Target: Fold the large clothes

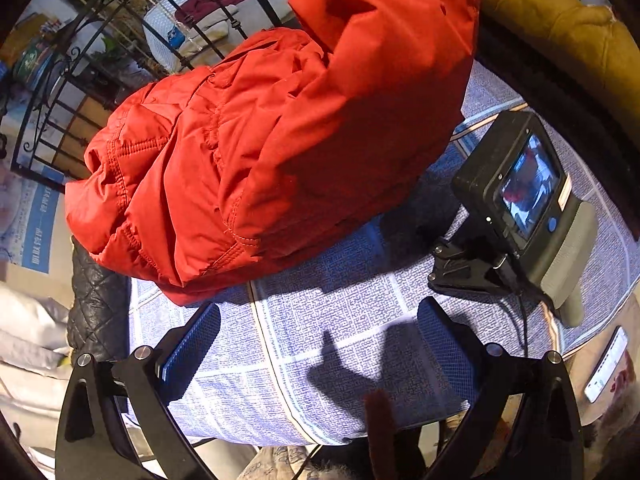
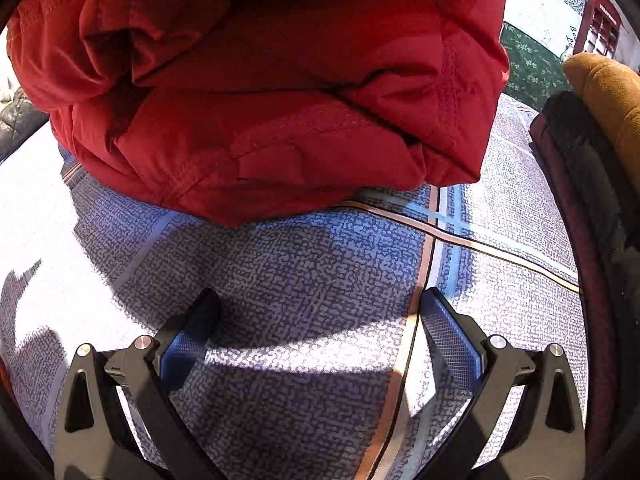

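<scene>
A: Where do things stand with the bulky red quilted padded jacket (image 1: 256, 148)?

B: It lies in a thick bundle on the blue-and-white woven patterned cloth (image 1: 344, 332) that covers the surface, toward the far side of both views. The left gripper (image 1: 318, 344) is spread wide with nothing between its blue pads, hovering near the bundle's near edge. The right gripper (image 2: 318, 328) is likewise released and empty, just short of the hem that faces it.

A: So how would you handle the step well?

B: My guess is the jacket is already partly folded and wants tidying or another fold. I'd take a stitched hem rather than puffy filling — padded cloth slips and springs back. Each gripper should take one edge at a matching spot, lift together, lay the half over, then press down so trapped air doesn't reopen it.

A: Anything to avoid?

B: The black handheld device with a lit screen (image 1: 520, 192) sits on the cloth near the jacket's right side in the left view, with a cable trailing — a swept sleeve could catch it.

A: What can't you make out?

B: The sleeves, collar and zip are buried in folds, so I cannot tell which edge is which. The jacket's top runs out of the right view, and its far side is hidden.
</scene>
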A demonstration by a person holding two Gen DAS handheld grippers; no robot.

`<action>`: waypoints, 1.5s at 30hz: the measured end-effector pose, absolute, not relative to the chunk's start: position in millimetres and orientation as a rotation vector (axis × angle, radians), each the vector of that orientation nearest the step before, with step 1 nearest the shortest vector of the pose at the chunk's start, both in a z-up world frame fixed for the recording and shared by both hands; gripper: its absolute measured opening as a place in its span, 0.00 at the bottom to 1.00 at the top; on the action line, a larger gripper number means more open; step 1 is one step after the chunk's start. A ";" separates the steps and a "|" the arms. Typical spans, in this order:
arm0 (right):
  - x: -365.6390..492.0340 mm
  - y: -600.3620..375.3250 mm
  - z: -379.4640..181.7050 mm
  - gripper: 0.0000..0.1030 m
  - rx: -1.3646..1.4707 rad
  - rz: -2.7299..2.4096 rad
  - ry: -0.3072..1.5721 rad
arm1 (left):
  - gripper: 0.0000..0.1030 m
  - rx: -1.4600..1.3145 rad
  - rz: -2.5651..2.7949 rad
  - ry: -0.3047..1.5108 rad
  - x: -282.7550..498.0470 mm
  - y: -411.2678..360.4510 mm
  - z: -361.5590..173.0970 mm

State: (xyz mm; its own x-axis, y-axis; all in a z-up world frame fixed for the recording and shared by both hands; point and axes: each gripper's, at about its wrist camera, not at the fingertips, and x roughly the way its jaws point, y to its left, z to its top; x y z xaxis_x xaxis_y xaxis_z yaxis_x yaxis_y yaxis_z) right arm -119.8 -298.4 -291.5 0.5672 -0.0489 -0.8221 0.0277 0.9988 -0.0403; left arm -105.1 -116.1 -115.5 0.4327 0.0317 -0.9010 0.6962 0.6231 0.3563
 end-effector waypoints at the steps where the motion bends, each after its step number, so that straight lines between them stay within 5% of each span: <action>1: -120.0 -298.7 -291.5 0.96 -0.024 -0.045 0.967 | 0.94 0.828 -0.474 1.061 -105.8 -117.4 -117.3; 45: -119.2 -298.7 -291.6 0.96 -0.023 -0.046 0.964 | 0.94 0.829 -0.480 1.055 -111.1 -121.6 -118.1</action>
